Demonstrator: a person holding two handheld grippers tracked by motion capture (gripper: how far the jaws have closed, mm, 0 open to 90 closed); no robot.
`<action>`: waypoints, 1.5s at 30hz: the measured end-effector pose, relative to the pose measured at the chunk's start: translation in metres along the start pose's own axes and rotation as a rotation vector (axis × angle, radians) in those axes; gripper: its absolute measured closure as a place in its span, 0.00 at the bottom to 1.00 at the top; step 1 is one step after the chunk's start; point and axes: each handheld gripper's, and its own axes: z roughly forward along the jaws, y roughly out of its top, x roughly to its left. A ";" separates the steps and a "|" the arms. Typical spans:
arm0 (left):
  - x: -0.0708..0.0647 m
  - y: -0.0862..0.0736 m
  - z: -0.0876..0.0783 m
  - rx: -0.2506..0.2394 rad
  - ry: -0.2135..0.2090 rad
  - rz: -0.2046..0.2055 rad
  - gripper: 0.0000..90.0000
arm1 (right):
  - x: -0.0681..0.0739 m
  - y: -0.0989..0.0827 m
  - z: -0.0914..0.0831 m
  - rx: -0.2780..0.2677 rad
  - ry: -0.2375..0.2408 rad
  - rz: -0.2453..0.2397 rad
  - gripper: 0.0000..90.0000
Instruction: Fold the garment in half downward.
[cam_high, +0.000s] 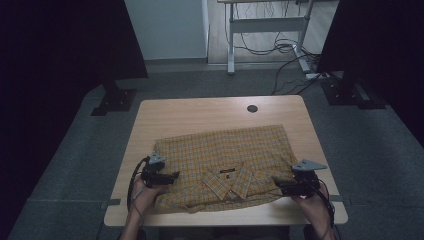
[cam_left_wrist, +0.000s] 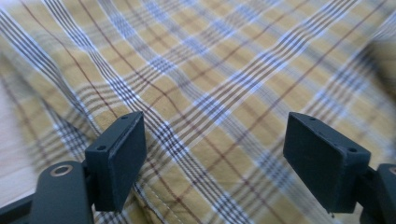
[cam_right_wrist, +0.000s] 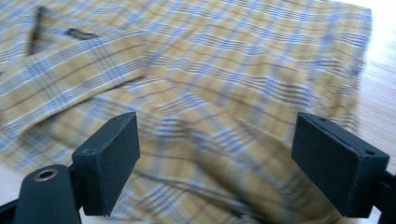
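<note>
A yellow plaid shirt (cam_high: 225, 155) lies folded flat on the wooden table (cam_high: 200, 112), its collar (cam_high: 227, 182) toward the near edge. My left gripper (cam_high: 175, 176) hovers at the shirt's left near corner, pointing right across the cloth. It is open, and in the left gripper view (cam_left_wrist: 215, 140) the plaid fabric (cam_left_wrist: 210, 70) lies below the spread jaws, with nothing between them. My right gripper (cam_high: 276, 182) is over the shirt's right near corner and points left. Its jaws (cam_right_wrist: 215, 144) also stand wide apart above the shirt (cam_right_wrist: 224, 70), with the collar (cam_right_wrist: 70, 60) farther off.
A dark round cable port (cam_high: 252, 108) sits in the tabletop behind the shirt. Bare wood borders the shirt on every side. Beyond the table are black stand bases (cam_high: 114, 100), a desk frame (cam_high: 265, 30) and loose cables (cam_high: 290, 55) on the floor.
</note>
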 end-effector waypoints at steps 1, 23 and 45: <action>-0.001 -0.002 0.003 0.004 0.007 0.005 0.24 | 0.004 -0.001 0.001 0.007 0.010 -0.008 0.16; -0.058 -0.014 -0.007 0.073 -0.020 0.080 0.23 | -0.034 -0.014 0.051 0.106 -0.036 0.021 0.19; -0.019 -0.007 -0.019 -0.022 0.023 0.040 0.22 | -0.011 0.000 0.030 0.045 -0.011 -0.035 0.18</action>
